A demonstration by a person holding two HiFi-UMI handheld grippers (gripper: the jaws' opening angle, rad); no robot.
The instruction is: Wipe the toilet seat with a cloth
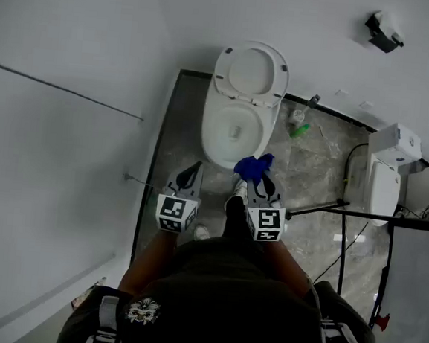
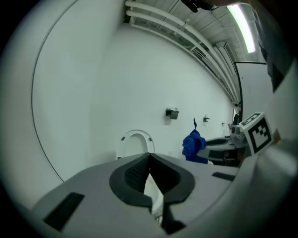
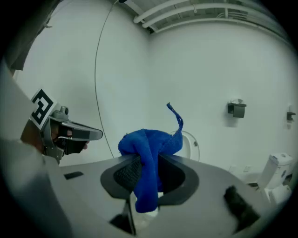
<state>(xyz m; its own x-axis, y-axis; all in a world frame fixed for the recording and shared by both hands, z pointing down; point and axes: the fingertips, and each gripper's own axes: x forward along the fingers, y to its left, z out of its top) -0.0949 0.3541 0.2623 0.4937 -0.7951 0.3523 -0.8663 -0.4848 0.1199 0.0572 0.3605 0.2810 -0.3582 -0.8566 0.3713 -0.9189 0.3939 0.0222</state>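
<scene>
2 grippers, 1 blue cloth, 1 toilet

1 toilet stands on the grey floor at the far wall. its hinged top is raised, and i cannot tell whether that is the seat, the lid or both. 1 blue cloth is bunched in the right gripper, whose jaws are clamped on it. a loose end hangs below the pads and a thin tail sticks up. from above, the cloth sits over the near right edge of the bowl, and contact with the rim cannot be made out. the left gripper is at the near left of the bowl, its jaws pressed together with nothing between them.

2 marker cubes show, 1 on each gripper. 2 small dark fixtures hang on the far wall. 1 green bottle lies on the floor right of the toilet. 1 white unit stands further right, and what it is stays unclear.

the cloth covers the right gripper's tips in the head view. the person's body hides the near floor.
</scene>
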